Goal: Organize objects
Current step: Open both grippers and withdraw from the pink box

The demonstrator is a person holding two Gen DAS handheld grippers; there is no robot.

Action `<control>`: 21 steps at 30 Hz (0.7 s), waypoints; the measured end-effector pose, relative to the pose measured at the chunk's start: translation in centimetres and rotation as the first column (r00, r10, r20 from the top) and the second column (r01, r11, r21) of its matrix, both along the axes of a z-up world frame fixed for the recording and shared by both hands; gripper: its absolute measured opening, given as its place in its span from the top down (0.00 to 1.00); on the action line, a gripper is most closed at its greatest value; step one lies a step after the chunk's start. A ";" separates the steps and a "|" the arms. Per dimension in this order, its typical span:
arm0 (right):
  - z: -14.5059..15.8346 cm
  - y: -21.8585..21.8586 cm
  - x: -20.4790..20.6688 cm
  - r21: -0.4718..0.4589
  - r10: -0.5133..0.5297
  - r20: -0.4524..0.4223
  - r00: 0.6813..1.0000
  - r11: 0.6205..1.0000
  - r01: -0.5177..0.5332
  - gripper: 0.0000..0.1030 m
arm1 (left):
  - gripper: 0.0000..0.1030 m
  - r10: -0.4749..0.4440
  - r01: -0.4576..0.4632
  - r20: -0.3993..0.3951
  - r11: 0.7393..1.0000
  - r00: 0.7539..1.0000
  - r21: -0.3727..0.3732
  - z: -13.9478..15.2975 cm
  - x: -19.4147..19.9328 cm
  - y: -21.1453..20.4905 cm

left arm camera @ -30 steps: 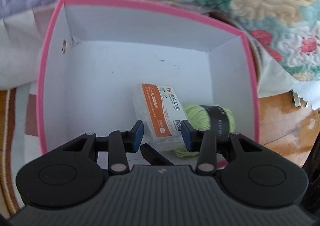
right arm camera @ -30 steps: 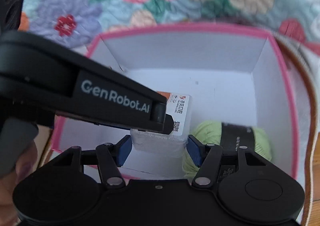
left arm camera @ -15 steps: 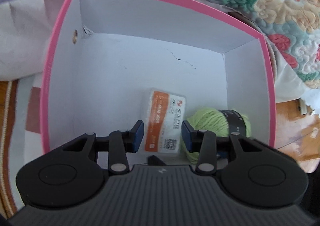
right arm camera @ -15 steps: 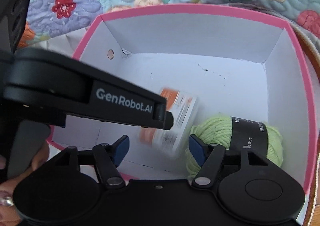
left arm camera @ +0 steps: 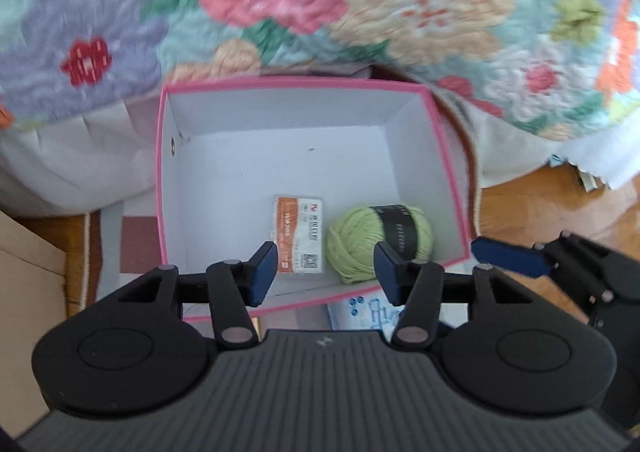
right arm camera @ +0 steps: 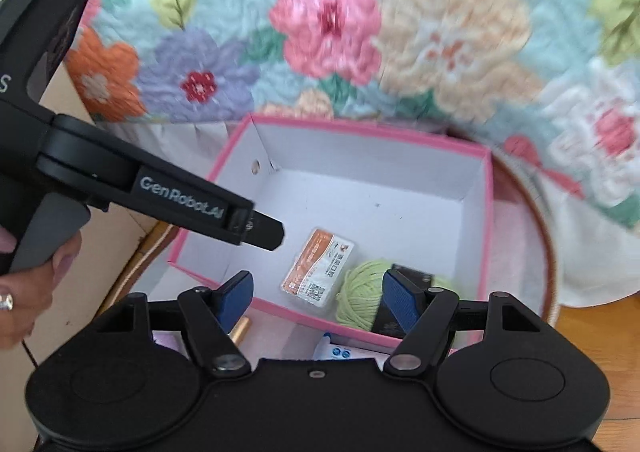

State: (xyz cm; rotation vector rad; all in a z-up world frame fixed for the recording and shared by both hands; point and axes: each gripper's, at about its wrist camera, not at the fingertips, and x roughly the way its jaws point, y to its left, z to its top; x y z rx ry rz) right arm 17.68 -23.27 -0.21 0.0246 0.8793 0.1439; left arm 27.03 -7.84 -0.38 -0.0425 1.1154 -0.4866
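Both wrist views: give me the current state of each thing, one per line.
pink box: open, no lid on it.
orange-label packet: lying flat on the box floor.
green yarn ball: in the box, beside the packet, black band on.
left gripper: jaws opening, nothing between them.
right gripper: open, empty.

Box: an open white cardboard box with a pink rim (right arm camera: 486,187), in front of a floral quilted bedspread (right arm camera: 360,31).
Inside the box: a flat orange-and-white packet (right arm camera: 320,272) on the floor, a ball of light green yarn with a black band (right arm camera: 360,292) just right of it.
Right gripper (right arm camera: 316,298): above the box's near edge, blue pads apart, empty.
Left gripper (right arm camera: 264,232): black, over the box's left wall, held by a hand (right arm camera: 24,280).
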 end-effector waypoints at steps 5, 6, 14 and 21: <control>4.3 -0.3 -3.7 -0.036 0.004 0.045 0.999 0.999 -0.002 0.26 | 0.43 -0.052 0.050 0.029 0.997 0.998 0.054 4.2 -3.3 -0.4; 5.2 -0.3 -4.7 -0.033 0.009 0.055 0.998 0.999 -0.007 0.25 | 0.43 -0.069 0.067 0.029 0.996 0.997 0.055 4.9 -4.1 -0.5; 8.8 1.2 -11.3 0.003 0.091 0.072 0.993 0.996 -0.092 0.22 | 0.39 -0.086 0.089 0.070 0.995 0.994 -0.036 9.1 -11.0 3.1; 8.3 4.3 -16.5 0.016 0.168 0.055 0.984 0.985 -0.169 0.17 | 0.38 -0.067 0.066 0.057 0.998 0.996 0.018 8.5 -16.7 5.8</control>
